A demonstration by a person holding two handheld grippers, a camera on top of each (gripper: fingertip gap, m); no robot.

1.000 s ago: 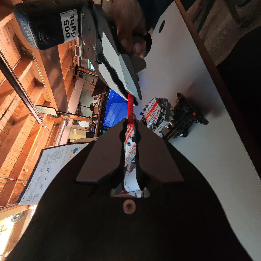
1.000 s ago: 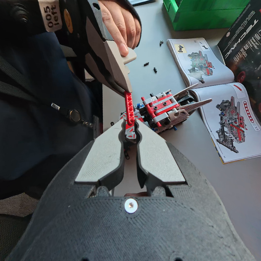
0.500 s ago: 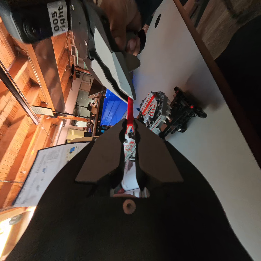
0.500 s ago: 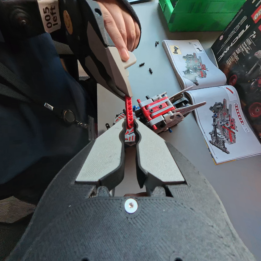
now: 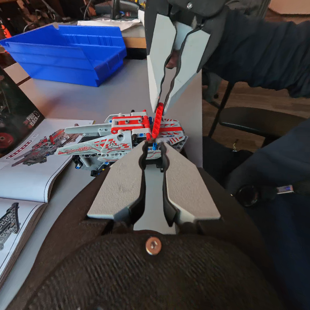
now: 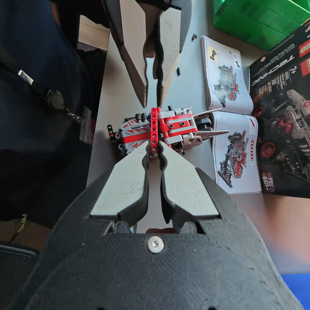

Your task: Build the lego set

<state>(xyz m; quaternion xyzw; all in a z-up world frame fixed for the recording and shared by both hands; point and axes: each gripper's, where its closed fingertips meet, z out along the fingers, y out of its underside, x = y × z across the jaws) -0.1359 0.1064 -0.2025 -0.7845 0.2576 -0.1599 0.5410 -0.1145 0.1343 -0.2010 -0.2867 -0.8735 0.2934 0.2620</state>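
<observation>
A grey-and-red lego vehicle model (image 5: 120, 140) lies on the grey table (image 5: 100, 100) near its edge. It also shows in the right wrist view (image 6: 176, 127). A red beam with holes (image 6: 154, 130) is tilted over the model, between its front section and its red-and-grey body. My right gripper (image 6: 154, 145) is shut on one end of the beam. In the left wrist view it comes down from above (image 5: 158, 107) and pinches the top of the beam (image 5: 157, 120). My left gripper (image 5: 154, 146) is slightly open, its tips just off the beam's other end, and it also appears in the right wrist view (image 6: 151, 105).
An open instruction booklet (image 6: 234, 159) and the set's box (image 6: 285, 117) lie beside the model. A blue bin (image 5: 67, 55) and a green bin (image 6: 260, 20) stand farther off. Small black pins (image 6: 179, 73) lie loose. The table edge (image 5: 199, 117) and a person's dark clothing are close by. The grippers' ends are close to 5 cm from one another.
Both grippers swung round and brought the red beam down onto the model. My left jaws, shut on the beam before, now stand slightly apart at its end. The right gripper still holds it.
</observation>
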